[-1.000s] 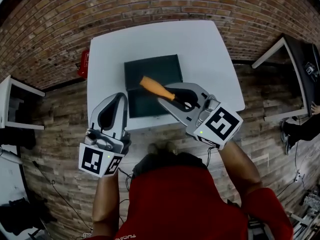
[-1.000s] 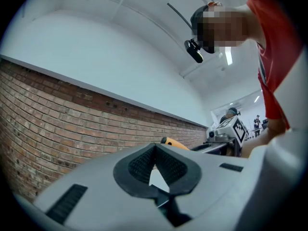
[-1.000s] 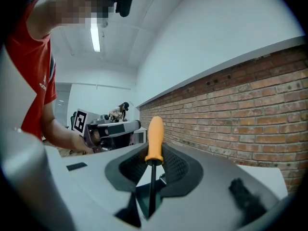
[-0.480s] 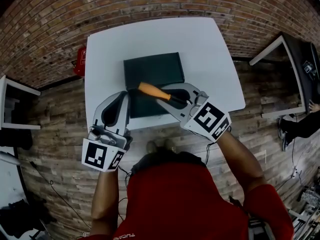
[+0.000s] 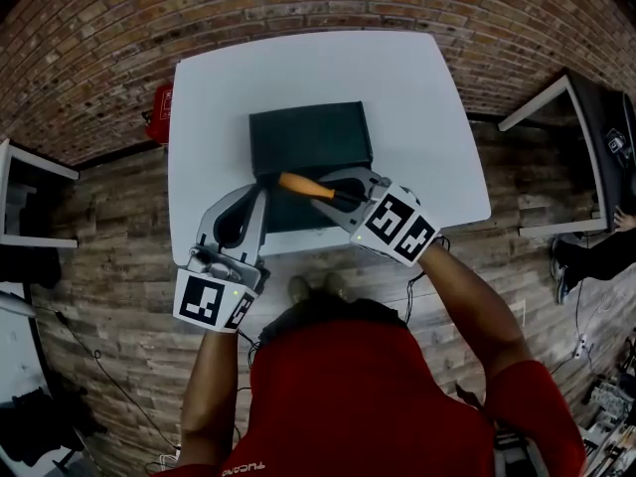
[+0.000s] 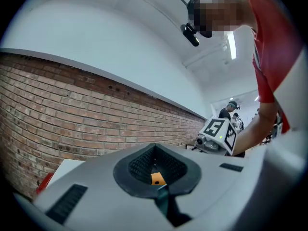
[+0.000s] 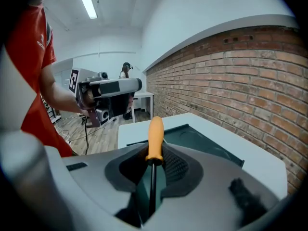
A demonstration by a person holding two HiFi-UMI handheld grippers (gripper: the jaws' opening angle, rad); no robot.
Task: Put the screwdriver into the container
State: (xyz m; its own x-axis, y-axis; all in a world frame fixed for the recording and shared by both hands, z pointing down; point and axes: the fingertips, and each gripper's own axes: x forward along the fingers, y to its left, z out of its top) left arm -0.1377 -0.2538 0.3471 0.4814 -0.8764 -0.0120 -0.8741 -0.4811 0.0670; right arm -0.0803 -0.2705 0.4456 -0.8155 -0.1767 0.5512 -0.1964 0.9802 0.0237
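A dark green container (image 5: 308, 132) sits on a white tabletop (image 5: 397, 87). The right gripper (image 5: 336, 193) is at the near side of the container. It is squeezed tight on the thin metal rod of the screwdriver (image 5: 303, 186). The orange handle (image 7: 155, 138) sticks out past the gripper's tips. It is over the near half of the container and points toward the container's left edge. Whether the handle touches the container cannot be told.

The left gripper (image 5: 256, 195) is just beside the container's near left corner. Its two jaws are pressed together with nothing held between them. In the left gripper view, a bit of the orange handle shows through the small hole between the jaws.

A brick wall (image 5: 298, 8) stands on the far side of the container. A wood floor (image 5: 109, 237) lies around the tabletop. The person wears a red shirt (image 5: 368, 405).
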